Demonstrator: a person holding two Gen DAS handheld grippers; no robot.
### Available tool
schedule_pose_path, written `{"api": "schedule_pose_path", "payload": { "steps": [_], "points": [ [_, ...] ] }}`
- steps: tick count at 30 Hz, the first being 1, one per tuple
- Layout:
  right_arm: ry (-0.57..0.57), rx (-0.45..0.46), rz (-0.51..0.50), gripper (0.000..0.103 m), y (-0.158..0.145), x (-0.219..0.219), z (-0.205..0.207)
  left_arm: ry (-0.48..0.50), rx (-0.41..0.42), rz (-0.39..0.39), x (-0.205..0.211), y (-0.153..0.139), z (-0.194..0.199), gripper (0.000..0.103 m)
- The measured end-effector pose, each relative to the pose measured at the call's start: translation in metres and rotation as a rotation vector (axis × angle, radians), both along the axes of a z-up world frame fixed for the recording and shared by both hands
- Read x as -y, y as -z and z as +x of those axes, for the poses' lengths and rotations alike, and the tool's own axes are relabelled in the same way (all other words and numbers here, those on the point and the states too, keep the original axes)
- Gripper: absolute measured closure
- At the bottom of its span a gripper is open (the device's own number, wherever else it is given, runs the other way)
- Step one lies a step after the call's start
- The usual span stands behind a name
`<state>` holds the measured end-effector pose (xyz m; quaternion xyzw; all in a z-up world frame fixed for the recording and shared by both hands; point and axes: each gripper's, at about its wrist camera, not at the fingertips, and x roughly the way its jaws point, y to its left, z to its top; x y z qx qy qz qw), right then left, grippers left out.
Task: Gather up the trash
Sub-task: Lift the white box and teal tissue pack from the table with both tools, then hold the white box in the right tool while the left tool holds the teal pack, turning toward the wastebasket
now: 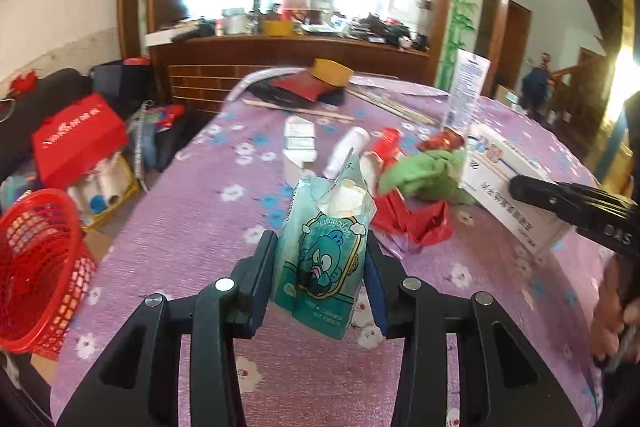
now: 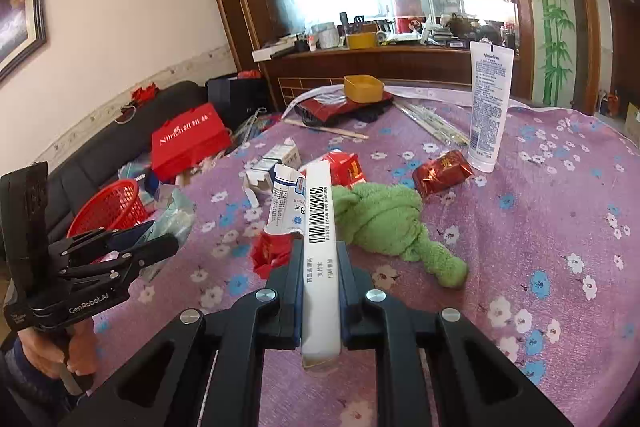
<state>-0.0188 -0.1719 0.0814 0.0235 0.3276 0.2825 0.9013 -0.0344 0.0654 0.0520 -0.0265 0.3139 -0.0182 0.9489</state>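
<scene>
While both grippers are held over the bench, each is seen clamped on a piece of trash.

Left gripper point(image 1: 320, 275): closed on a teal tissue pack point(image 1: 326, 247), which is held upright and clear of the cloth; its torn top is open.
Right gripper point(image 2: 320, 287): closed on a white box point(image 2: 320, 247), gripped by its narrow sides with the barcode facing up; its far end is pointed toward the middle of the bench.
Just beyond: a green towel point(image 2: 384, 223) is bunched beside the box, with a red wrapper point(image 2: 272, 251) on the other side.
Further out: a torn carton point(image 2: 286, 203), a red pouch point(image 2: 442, 173) and a standing lotion tube point(image 2: 488, 107) are spread over the bench point(image 2: 540, 247), which is covered in purple floral cloth.
Off the bench: a red basket point(image 1: 36, 267) is seen on the left, below the bench edge.
</scene>
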Motion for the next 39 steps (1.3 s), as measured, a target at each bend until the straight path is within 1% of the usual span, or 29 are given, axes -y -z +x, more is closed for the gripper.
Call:
{"api": "schedule_pose_path", "payload": {
  "steps": [3,5,9,15,20,24,27,39],
  "points": [
    [0.005,0.028,0.034,0.089,-0.006,0.000,-0.006,-0.021,0.002,0.021,0.002,-0.001,-0.001,0.063],
    [0.015,0.046,0.042,0.089,-0.009,0.000,-0.009,-0.029,0.005,0.043,0.002,-0.002,-0.003,0.063],
    [0.029,0.058,0.052,0.089,-0.012,0.000,-0.010,-0.040,0.016,0.061,0.002,-0.006,-0.007,0.063],
    [0.092,0.037,0.025,0.089,-0.016,-0.002,-0.007,-0.064,0.060,0.104,-0.002,-0.015,-0.024,0.063],
    [0.136,-0.003,0.035,0.089,-0.023,-0.011,-0.025,-0.078,0.081,0.141,-0.008,-0.017,-0.038,0.063],
    [0.148,-0.008,0.066,0.089,-0.026,-0.020,-0.050,-0.087,0.088,0.144,-0.013,-0.017,-0.044,0.063],
    [0.145,0.002,0.069,0.089,-0.027,-0.028,-0.065,-0.090,0.092,0.143,-0.016,-0.018,-0.047,0.063],
    [0.123,0.000,0.074,0.089,-0.029,-0.048,-0.084,-0.106,0.106,0.153,-0.020,-0.020,-0.057,0.063]
  ]
}}
